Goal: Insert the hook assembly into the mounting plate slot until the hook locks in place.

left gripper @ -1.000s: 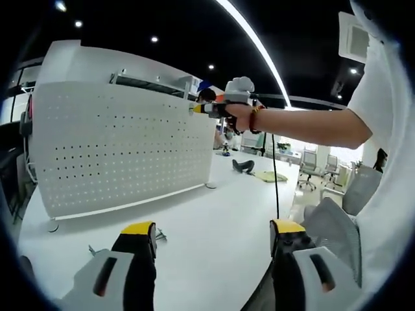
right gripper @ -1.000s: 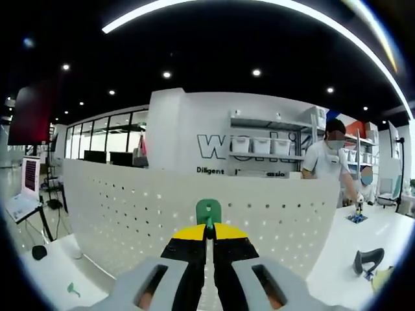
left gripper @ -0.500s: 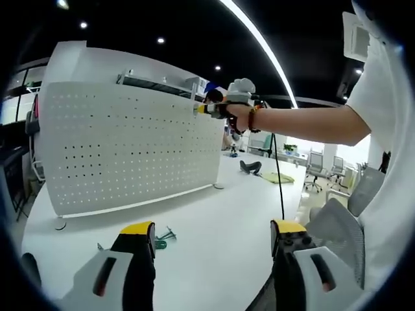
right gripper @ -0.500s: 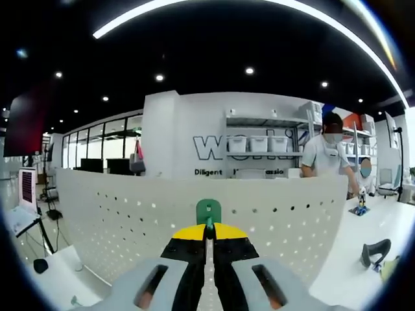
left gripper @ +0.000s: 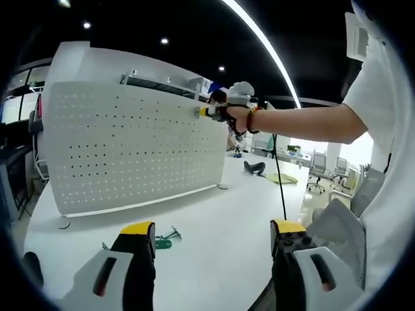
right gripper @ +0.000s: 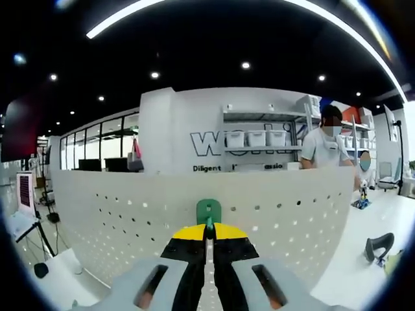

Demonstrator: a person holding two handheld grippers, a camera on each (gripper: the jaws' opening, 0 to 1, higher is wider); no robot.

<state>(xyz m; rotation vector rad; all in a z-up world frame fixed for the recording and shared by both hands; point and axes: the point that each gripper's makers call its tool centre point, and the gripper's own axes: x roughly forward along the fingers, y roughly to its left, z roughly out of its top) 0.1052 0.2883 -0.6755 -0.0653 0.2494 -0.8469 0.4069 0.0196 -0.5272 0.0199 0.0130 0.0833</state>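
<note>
In the left gripper view, the left hand-held gripper (left gripper: pixel 211 236) hangs low over the white worktop (left gripper: pixel 214 220) with its two yellow-tipped jaws spread wide and nothing between them. Ahead of it and to its left stands one white pegboard (left gripper: pixel 130 152), upright on the worktop. Just ahead of the left jaw, one small green hook (left gripper: pixel 163 241) lies on the worktop, well short of the board's foot. Farther ahead and up, the right hand-held gripper (left gripper: pixel 206 111) is held by a hand (left gripper: pixel 238 118) at the board's top right corner, its yellow tip at or just beside the board's face; whether it touches cannot be told from here. A black cable (left gripper: pixel 277 175) hangs down from that wrist. To the right of the left hand-held gripper are two grey chair backs (left gripper: pixel 337 220).

In the right gripper view, the right hand-held gripper (right gripper: pixel 209 228) has its jaws pressed together, pinching one green hook piece (right gripper: pixel 209 210) that stands up between the yellow tips. The pegboard (right gripper: pixel 272 214) lies close ahead of it, spanning the view. Beyond the board, to the right, stand two people (right gripper: pixel 327 146), and a black object (right gripper: pixel 378 246) rests on the worktop at far right.
</note>
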